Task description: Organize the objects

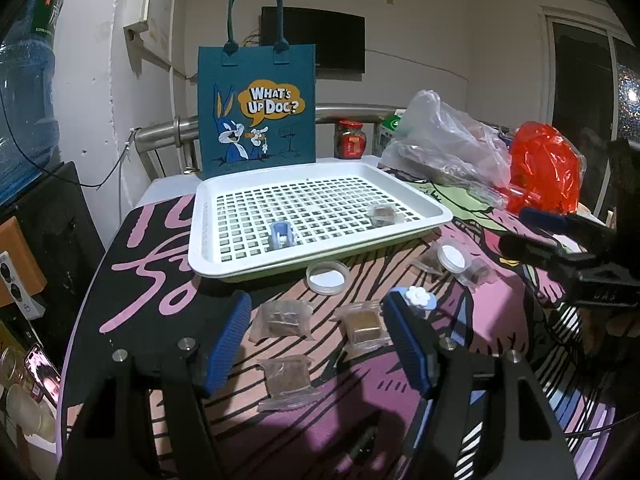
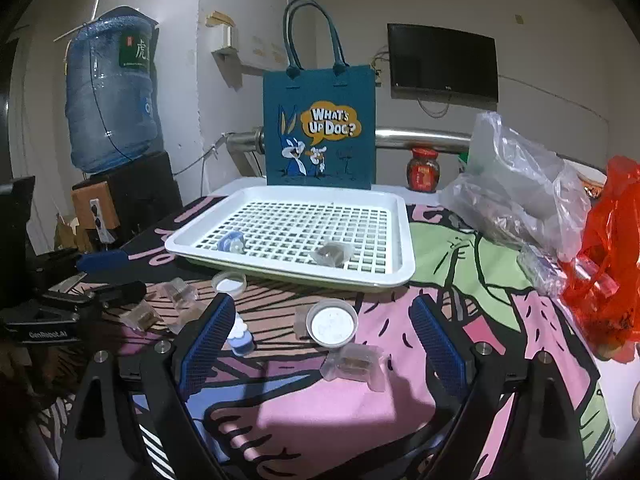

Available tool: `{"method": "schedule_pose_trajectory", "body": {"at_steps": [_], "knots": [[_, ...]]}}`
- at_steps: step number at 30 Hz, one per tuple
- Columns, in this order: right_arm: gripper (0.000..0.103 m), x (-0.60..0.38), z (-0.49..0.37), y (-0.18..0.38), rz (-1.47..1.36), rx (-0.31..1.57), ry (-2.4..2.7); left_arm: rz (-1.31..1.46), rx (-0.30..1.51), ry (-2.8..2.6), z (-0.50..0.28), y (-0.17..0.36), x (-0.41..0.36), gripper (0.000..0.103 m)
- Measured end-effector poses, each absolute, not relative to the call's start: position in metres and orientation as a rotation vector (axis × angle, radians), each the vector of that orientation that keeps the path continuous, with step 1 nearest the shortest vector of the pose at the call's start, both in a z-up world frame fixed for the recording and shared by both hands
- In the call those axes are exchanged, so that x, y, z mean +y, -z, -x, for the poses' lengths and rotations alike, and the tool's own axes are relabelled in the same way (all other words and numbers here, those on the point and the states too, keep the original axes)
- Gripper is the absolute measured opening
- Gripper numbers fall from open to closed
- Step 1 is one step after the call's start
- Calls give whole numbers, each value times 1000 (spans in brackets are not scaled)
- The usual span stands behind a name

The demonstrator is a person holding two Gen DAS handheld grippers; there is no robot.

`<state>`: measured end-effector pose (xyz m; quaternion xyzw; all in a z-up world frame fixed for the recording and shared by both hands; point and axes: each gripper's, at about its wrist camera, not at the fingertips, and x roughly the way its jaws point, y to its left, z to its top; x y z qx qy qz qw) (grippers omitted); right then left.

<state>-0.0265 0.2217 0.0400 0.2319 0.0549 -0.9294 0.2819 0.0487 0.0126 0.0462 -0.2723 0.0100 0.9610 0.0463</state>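
The left wrist view is showing three clear-wrapped brown blocks [image 1: 284, 318] between the spread, empty fingers of the left gripper [image 1: 316, 344]. The right view is showing the water jug [image 2: 110, 92] whole. The right gripper [image 2: 320, 344] is gaping wide around a round white lid [image 2: 331, 323] and nothing is gripped. On the perforated white plastic tray [image 2: 404, 256] a blue clip [image 2: 231, 243] and one wrapped block [image 2: 331, 255] are lying.

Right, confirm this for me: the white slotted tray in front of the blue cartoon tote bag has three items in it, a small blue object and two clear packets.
Not quite. The white slotted tray holds two items, not three: the small blue object and one clear packet. The other packets lie on the cloth outside it. The tray does sit in front of the blue cartoon tote bag. The left wrist view shows it; the right wrist view agrees.
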Motion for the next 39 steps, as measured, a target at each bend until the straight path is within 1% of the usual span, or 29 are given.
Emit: {"method": "schedule_pose_trajectory", "body": {"at_steps": [17,32,39], "knots": [[90,219,32,-35,-673,149,2486,865,63,-2901,-46,-43,19,68],[91,221,35,-33,-698,146,2490,918,24,-2879,-42,-39,14,68],[91,223,36,-29,-760,164,2493,957,-12,-2862,-43,-36,11,68]]}}
